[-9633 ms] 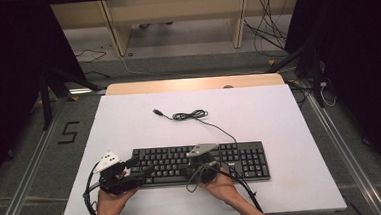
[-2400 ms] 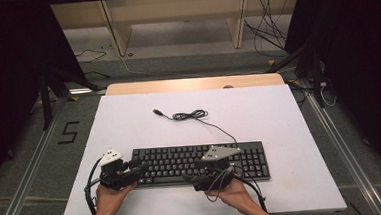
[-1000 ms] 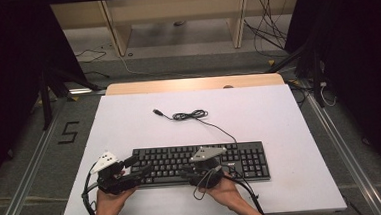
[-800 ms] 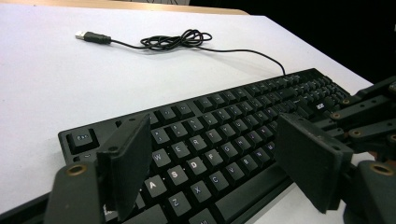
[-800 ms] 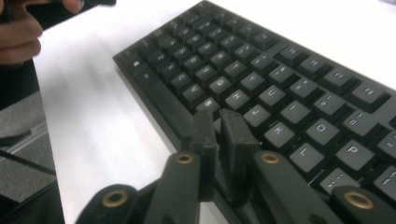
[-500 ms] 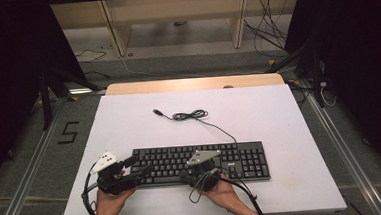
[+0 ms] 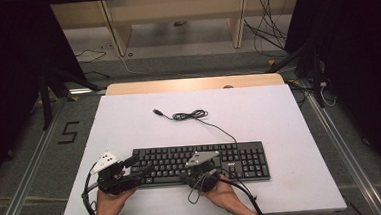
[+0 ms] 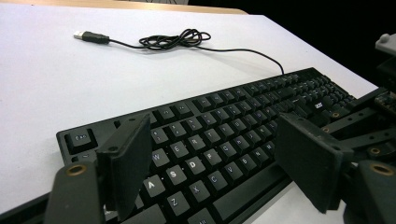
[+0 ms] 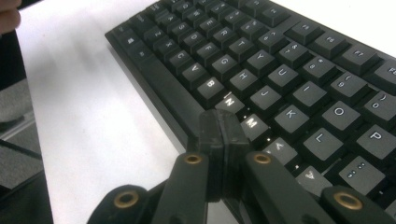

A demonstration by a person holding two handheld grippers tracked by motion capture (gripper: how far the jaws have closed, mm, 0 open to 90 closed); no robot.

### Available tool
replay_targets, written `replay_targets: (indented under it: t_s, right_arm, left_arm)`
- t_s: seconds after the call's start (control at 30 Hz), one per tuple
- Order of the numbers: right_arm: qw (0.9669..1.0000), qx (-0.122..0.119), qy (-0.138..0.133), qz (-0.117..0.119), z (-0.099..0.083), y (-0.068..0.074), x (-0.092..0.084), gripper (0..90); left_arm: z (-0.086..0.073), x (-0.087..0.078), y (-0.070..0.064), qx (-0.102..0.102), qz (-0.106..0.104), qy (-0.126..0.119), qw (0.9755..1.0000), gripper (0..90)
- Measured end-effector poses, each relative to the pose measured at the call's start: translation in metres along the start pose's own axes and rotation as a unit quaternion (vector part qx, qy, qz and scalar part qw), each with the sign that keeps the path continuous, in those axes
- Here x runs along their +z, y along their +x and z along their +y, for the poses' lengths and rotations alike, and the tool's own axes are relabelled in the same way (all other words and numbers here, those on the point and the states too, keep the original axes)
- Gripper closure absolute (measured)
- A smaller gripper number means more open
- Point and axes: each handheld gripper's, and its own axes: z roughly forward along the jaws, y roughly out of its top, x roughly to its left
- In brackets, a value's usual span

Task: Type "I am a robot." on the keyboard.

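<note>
A black keyboard [image 7: 241, 157] lies near the front of the white table [image 7: 279, 117]. Its cable [image 7: 190, 115] coils behind it and ends in a USB plug [image 7: 156, 111]. My left gripper [image 7: 142, 165] is at the keyboard's left end. In the left gripper view, the left gripper [image 8: 212, 140] is open, its jaws spread above the keyboard's [image 8: 243, 116] letter keys with nothing between them. My right gripper [image 7: 191, 175] is at the front edge, mid-keyboard. In the right gripper view, the right gripper [image 9: 219, 121] is shut and empty, its tip by the N and M keys of the keyboard [image 9: 289, 70].
The cable coil [image 8: 173, 39] and plug [image 8: 91, 36] lie on bare white table beyond the keyboard. A wooden strip [image 7: 192, 84] runs along the far edge. Dark floor, rails and loose wires surround the table.
The right gripper has shifted a little to the left along the keyboard's front edge. The left gripper and the keyboard have stayed in place.
</note>
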Motion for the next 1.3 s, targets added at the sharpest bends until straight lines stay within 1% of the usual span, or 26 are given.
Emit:
replay_targets:
  t_s: [0.03, 0.27, 0.37, 0.47, 0.63, 0.7, 0.8, 0.9, 1.0, 1.03, 1.1, 1.2, 1.3]
  right_arm:
    - [1.0, -0.002, 0.007, -0.002, -0.001, 0.0, 0.001, 90.0]
    - [1.0, -0.006, 0.006, -0.003, -0.001, 0.0, 0.002, 90.0]
    - [1.0, -0.002, 0.006, -0.002, -0.001, 0.0, 0.001, 90.0]
    - [1.0, 0.003, -0.002, 0.009, -0.001, -0.001, -0.001, 83.6]
    - [0.9996, 0.008, -0.023, 0.014, -0.002, -0.002, -0.009, 77.9]
    - [0.9993, 0.016, -0.03, 0.018, -0.002, -0.003, -0.013, 75.6]
    - [0.9988, 0.018, -0.041, 0.019, -0.003, -0.005, -0.021, 71.8]
    - [0.9984, 0.021, -0.05, 0.016, -0.003, -0.009, -0.03, 67.6]
    - [0.998, 0.025, -0.057, 0.014, -0.005, -0.012, -0.036, 62.8]
    - [0.9979, 0.026, -0.057, 0.013, -0.005, -0.013, -0.038, 61.7]
    - [0.9977, 0.026, -0.061, 0.013, -0.005, -0.014, -0.041, 59.0]
    - [0.9973, 0.028, -0.066, 0.01, -0.005, -0.015, -0.046, 56.7]
    - [0.9969, 0.029, -0.073, 0.008, -0.007, -0.017, -0.05, 52.7]
  left_arm:
    - [0.0, 0.0, 0.0, 0.0, 0.0, 0.0, 1.0, 27.1]
    - [0.0, -0.001, 0.0, -0.002, 0.001, -0.001, 1.0, 27.1]
    - [0.0, 0.0, 0.0, -0.001, 0.001, 0.0, 1.0, 27.1]
    - [0.0, 0.0, 0.001, -0.001, 0.001, 0.001, 1.0, 27.1]
    - [0.001, 0.002, 0.001, -0.004, -0.001, 0.003, 1.0, 27.2]
    - [0.001, 0.003, 0.001, -0.006, -0.002, 0.003, 1.0, 27.2]
    - [0.001, 0.005, 0.001, -0.007, 0.0, 0.006, 1.0, 27.7]
    - [0.002, 0.008, 0.002, -0.013, -0.006, 0.011, 0.9998, 29.1]
    - [0.003, 0.013, 0.003, -0.016, -0.007, 0.023, 0.9996, 32.6]
    - [0.004, 0.015, 0.003, -0.022, -0.009, 0.028, 0.9993, 33.8]
    - [0.004, 0.018, 0.004, -0.024, -0.011, 0.035, 0.999, 36.2]
    - [0.006, 0.023, 0.003, -0.02, -0.01, 0.047, 0.9986, 41.0]
    - [0.009, 0.025, 0.002, -0.019, -0.006, 0.057, 0.9982, 48.0]
